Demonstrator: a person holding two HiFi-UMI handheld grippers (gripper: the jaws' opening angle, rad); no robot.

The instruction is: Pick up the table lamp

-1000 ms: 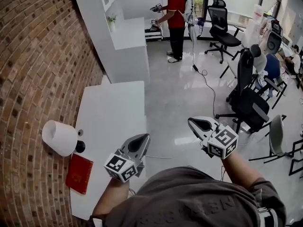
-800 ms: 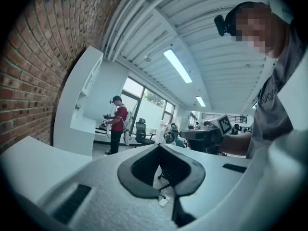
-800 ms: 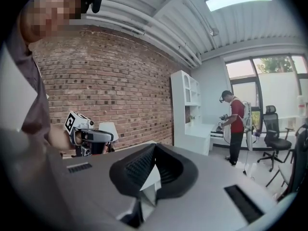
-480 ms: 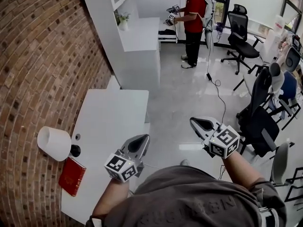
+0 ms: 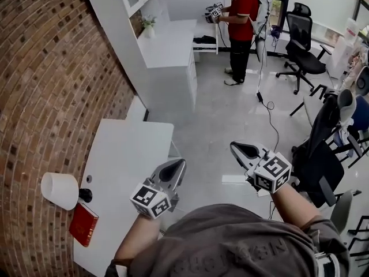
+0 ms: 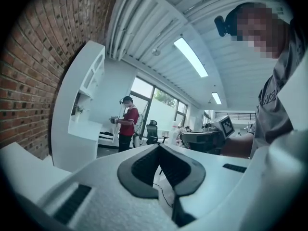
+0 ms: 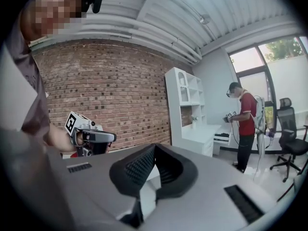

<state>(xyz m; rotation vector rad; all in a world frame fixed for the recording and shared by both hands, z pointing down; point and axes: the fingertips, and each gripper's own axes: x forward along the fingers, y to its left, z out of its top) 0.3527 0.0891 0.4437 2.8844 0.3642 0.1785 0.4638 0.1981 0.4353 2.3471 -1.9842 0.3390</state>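
Note:
The table lamp (image 5: 59, 190) has a white drum shade and a small black base (image 5: 85, 195). It stands at the left edge of the white table (image 5: 130, 160), against the brick wall, in the head view only. My left gripper (image 5: 179, 164) (image 6: 159, 146) is shut and empty, held level over the table's right edge, well to the right of the lamp. My right gripper (image 5: 234, 147) (image 7: 154, 146) is shut and empty over the grey floor, farther right. Each gripper shows in the other's view: the left gripper (image 7: 89, 137) and the right gripper (image 6: 211, 134).
A red book (image 5: 83, 224) lies on the table just in front of the lamp. A white shelf unit (image 5: 167, 45) stands beyond the table. A person in a red shirt (image 5: 243, 7) stands at the back. Office chairs (image 5: 323, 154) and a floor cable (image 5: 268, 112) are on the right.
The lamp, book and table have slid left and lower in the head view as I moved across the room. Both grippers kept their pose and stayed shut.

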